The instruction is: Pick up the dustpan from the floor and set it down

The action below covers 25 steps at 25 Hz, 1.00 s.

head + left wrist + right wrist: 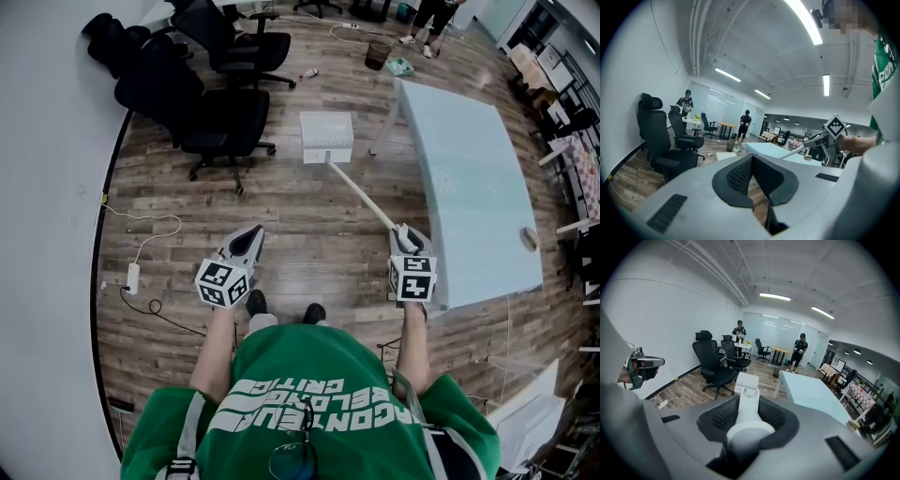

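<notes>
Your right tongs (405,236) grip the long handle (361,194) near its top, so the dustpan (326,137) rides low ahead by the floor (281,220); your left tongs (251,234) are closed, empty.

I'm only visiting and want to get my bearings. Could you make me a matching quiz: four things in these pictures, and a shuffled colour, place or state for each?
1 dustpan
2 left tool
3 table
4 office chair

A black, left in the head view
B pale green-blue, right in the head view
C white, handle clamped in the right tool
D shut, holding nothing

Pairs: 1-C, 2-D, 3-B, 4-A
</notes>
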{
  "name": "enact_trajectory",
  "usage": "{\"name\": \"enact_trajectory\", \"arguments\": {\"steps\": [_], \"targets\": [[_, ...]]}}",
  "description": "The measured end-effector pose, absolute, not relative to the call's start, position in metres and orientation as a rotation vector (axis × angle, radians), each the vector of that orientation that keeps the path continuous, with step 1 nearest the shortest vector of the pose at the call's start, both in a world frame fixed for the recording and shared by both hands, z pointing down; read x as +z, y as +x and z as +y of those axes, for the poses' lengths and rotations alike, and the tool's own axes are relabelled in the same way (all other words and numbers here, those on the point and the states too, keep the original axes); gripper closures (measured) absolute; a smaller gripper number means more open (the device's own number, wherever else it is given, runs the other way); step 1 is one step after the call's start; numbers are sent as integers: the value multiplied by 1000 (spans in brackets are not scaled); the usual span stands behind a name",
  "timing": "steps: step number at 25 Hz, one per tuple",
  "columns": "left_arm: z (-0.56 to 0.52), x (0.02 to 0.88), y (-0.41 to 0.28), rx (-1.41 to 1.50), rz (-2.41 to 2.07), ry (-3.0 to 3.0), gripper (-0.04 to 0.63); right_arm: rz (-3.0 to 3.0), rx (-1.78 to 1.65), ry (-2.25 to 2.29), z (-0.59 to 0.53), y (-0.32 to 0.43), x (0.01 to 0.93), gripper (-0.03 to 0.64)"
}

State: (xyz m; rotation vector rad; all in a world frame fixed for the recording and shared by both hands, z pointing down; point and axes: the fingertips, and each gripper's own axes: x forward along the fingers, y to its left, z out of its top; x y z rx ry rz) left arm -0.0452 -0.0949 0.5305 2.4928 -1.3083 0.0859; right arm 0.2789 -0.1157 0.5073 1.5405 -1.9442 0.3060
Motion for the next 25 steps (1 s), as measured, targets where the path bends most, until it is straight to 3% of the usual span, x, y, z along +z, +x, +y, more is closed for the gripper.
{"name": "enact_trajectory", "arguments": {"steps": [25], "targets": [[-81,528,-49,58,-1319,2483,601,-1941,323,1534,-105,279,511,495]]}}
